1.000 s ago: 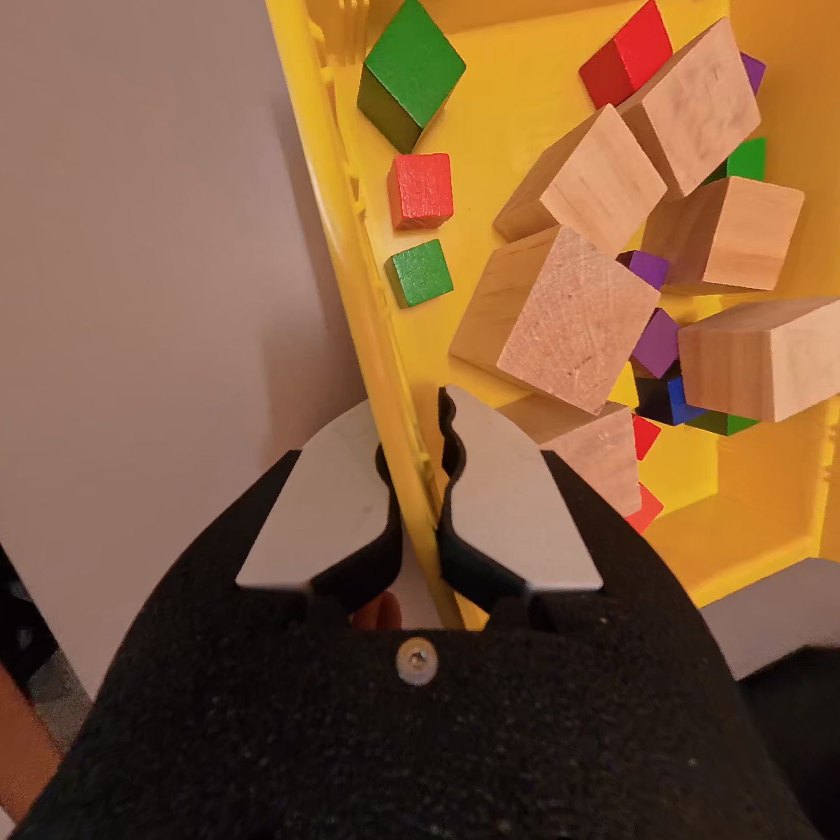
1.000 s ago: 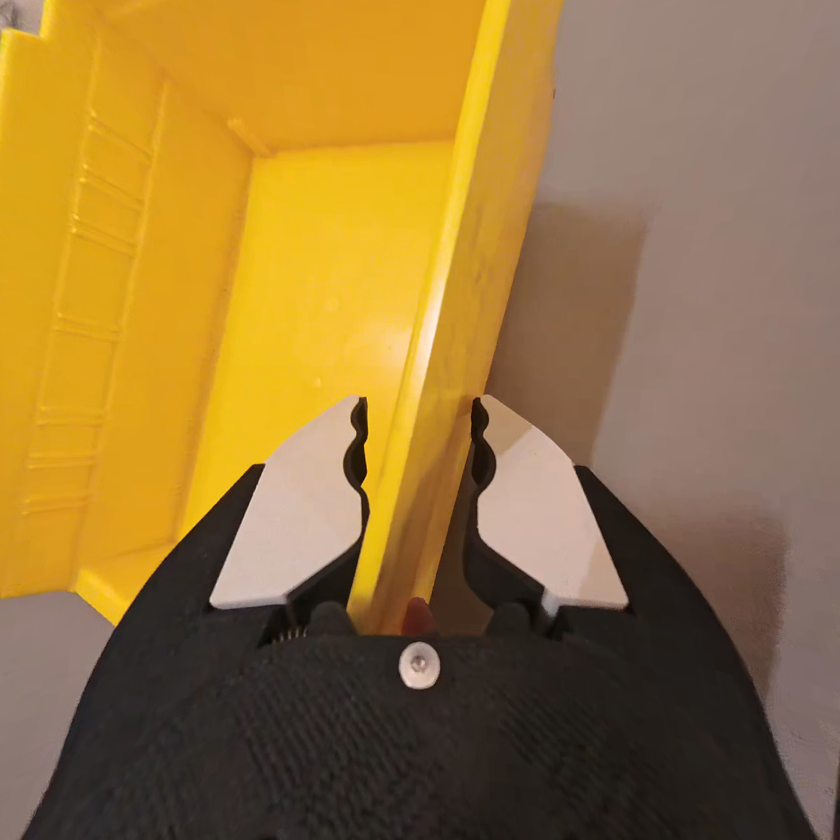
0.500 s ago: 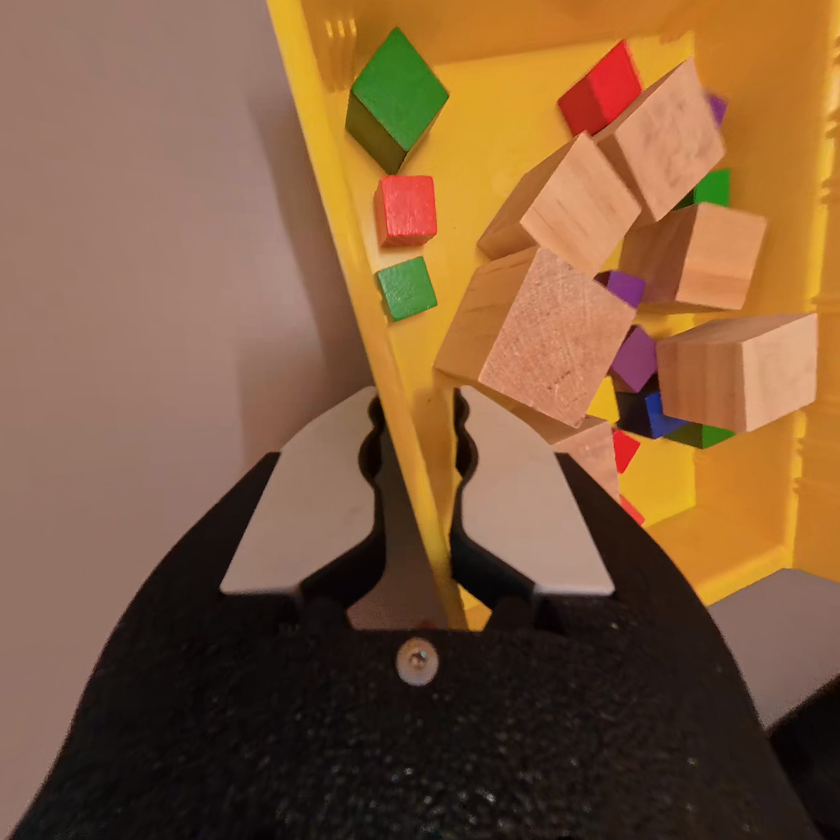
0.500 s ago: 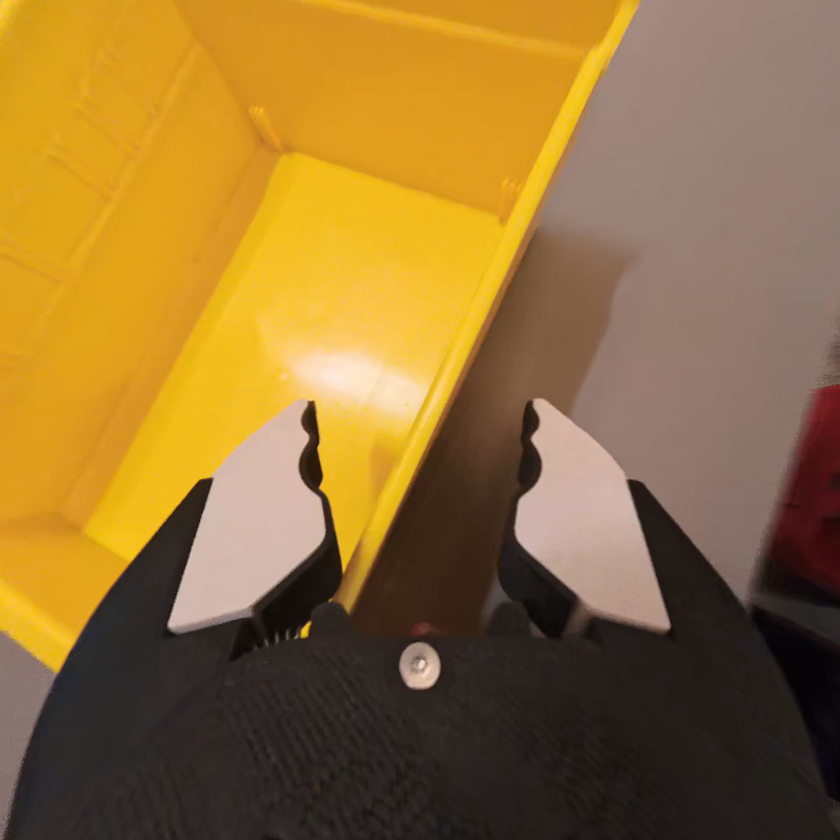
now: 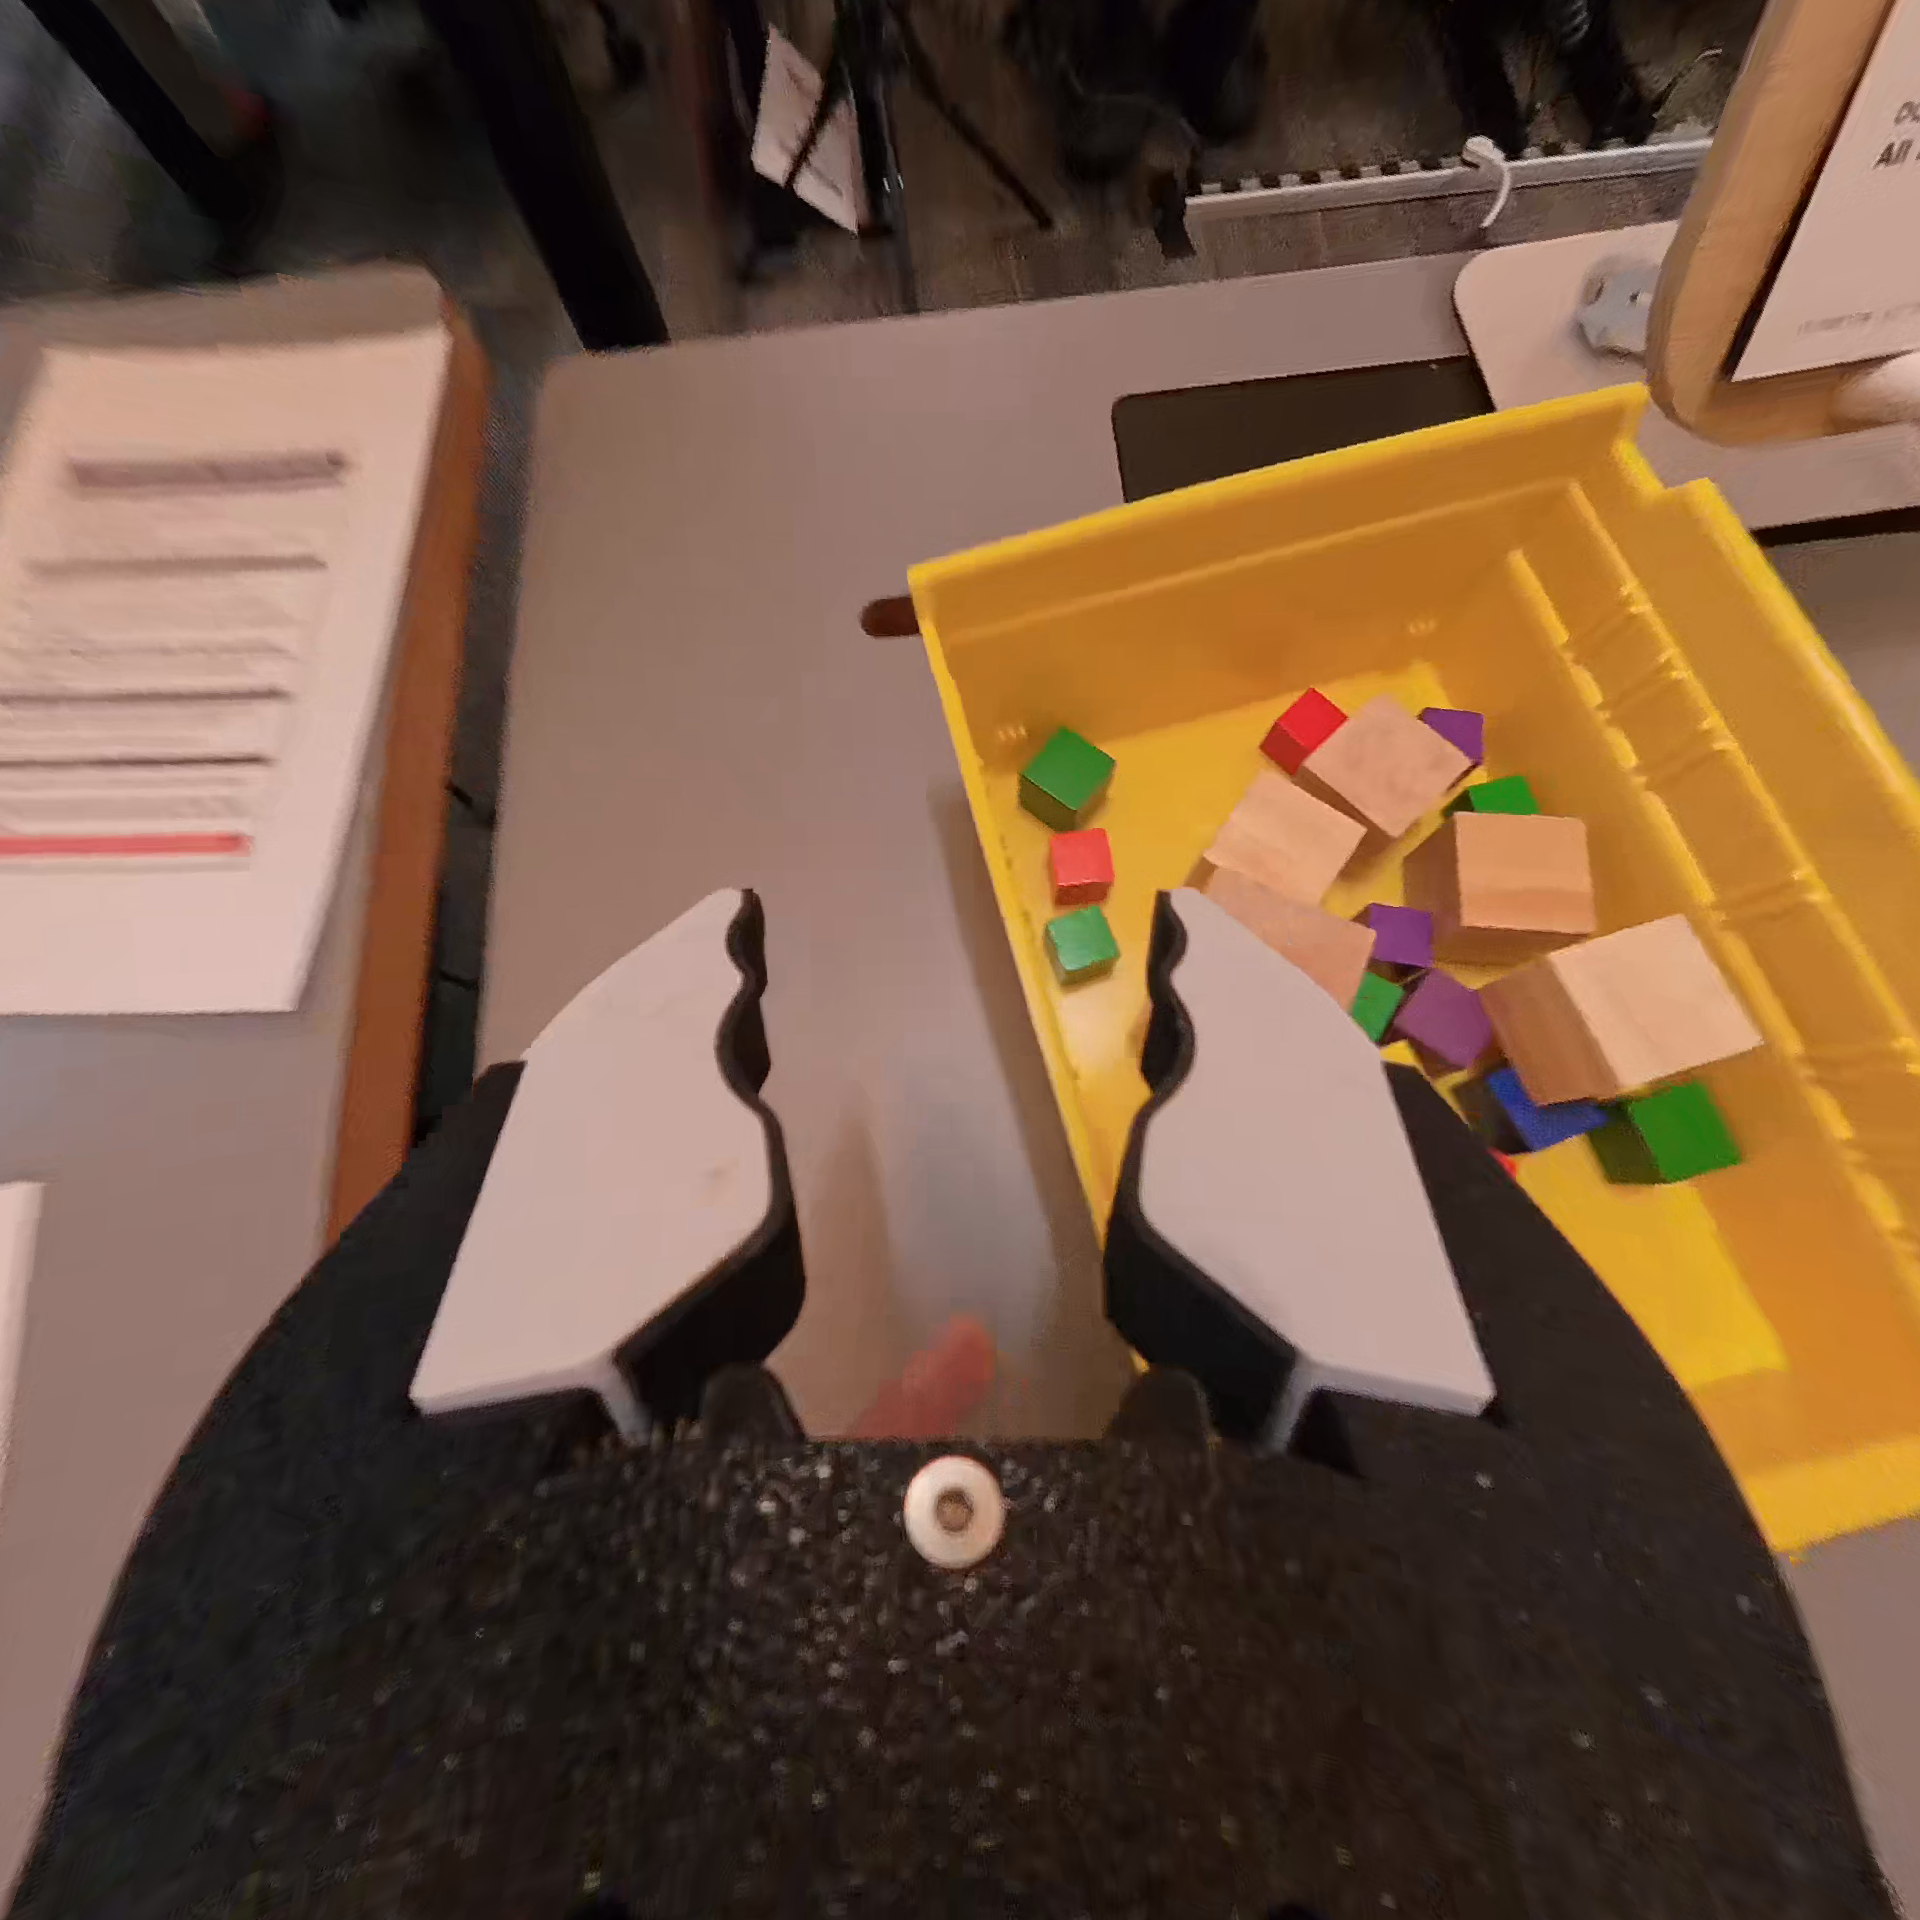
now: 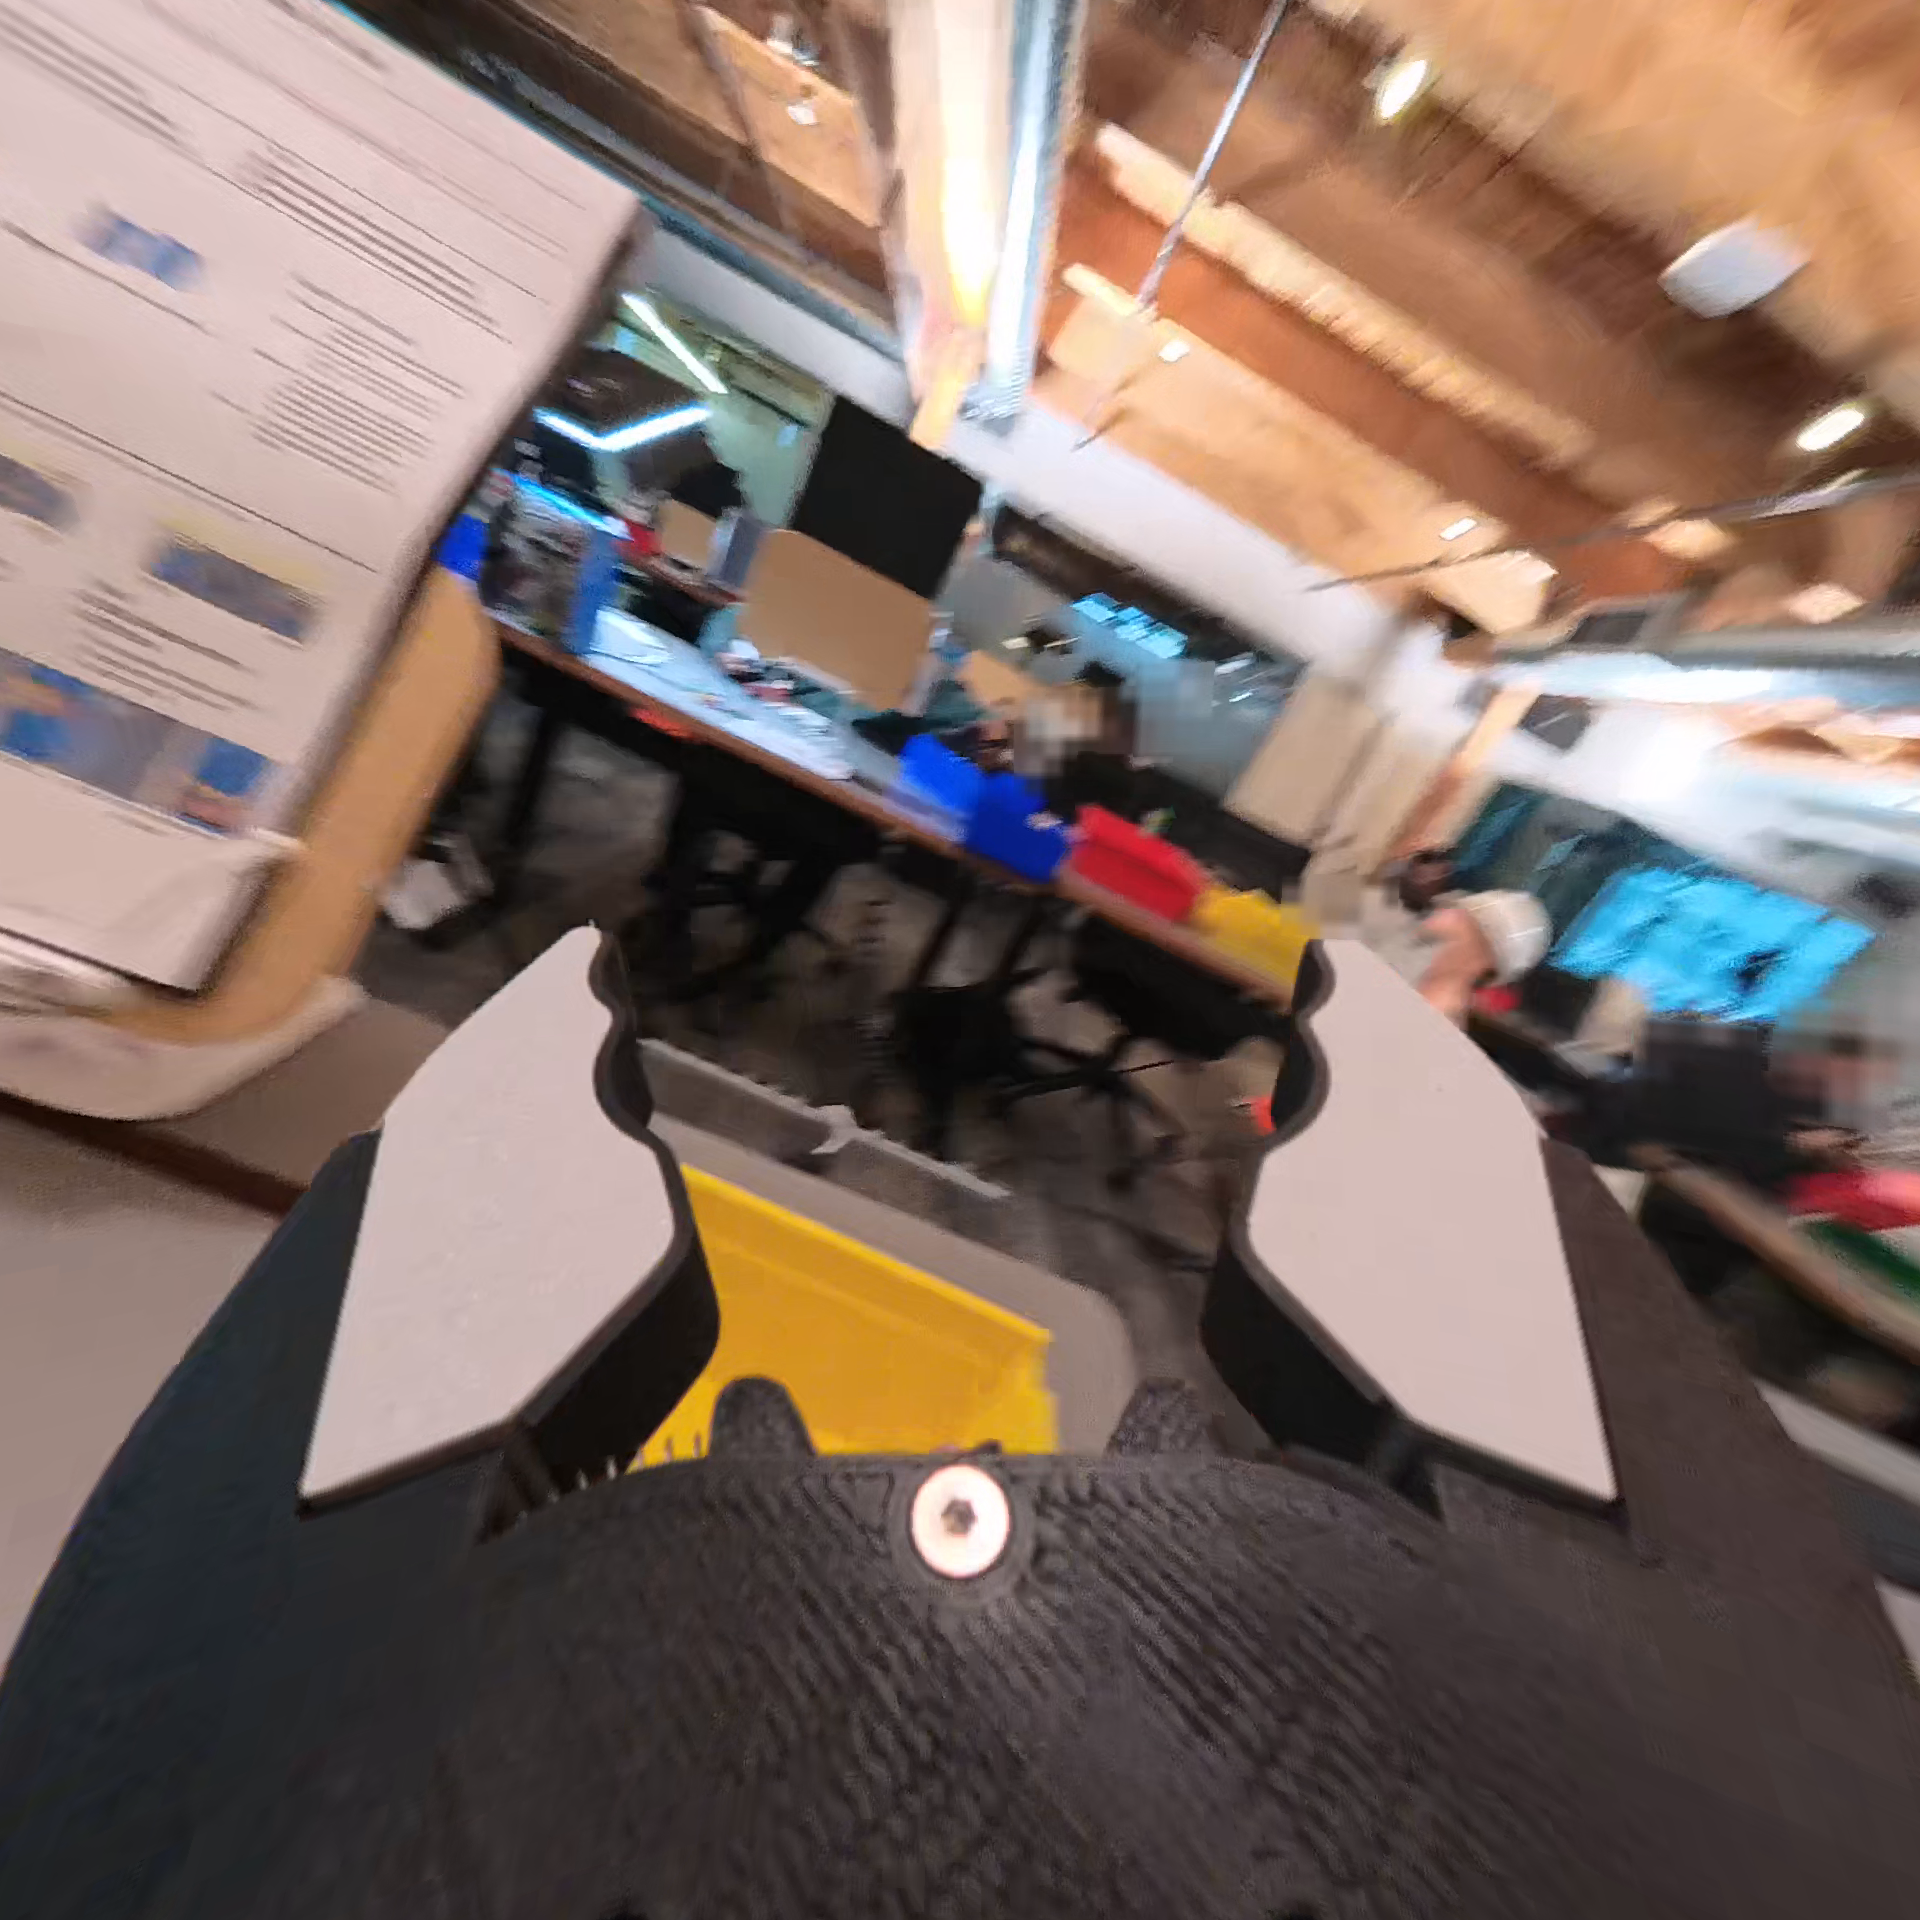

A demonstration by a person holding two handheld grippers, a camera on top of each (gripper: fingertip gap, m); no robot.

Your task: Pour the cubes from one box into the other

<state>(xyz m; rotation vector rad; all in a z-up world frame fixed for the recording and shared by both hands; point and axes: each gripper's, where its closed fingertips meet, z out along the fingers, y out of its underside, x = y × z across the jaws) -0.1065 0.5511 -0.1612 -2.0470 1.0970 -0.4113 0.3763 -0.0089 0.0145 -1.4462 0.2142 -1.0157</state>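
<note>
1. While its jaws stand wide apart and hold nothing, the left claw [image 5: 954, 914] hangs over the grey tabletop [image 5: 727, 644], just left of the yellow box [image 5: 1662, 727].
2. Wooden and coloured cubes [image 5: 1382, 894] lie piled inside that box.
3. Likewise released and empty, the right claw [image 6: 954, 951] tilts up toward the room; a yellow box corner [image 6: 883, 1340] shows beneath it.
4. Printed sheets [image 5: 177, 665] lie at left, too blurred to read.

Printed sheets [image 5: 156, 665] left of grey table [image 5: 727, 623]; poster board [image 6: 208, 416] beyond.
</note>
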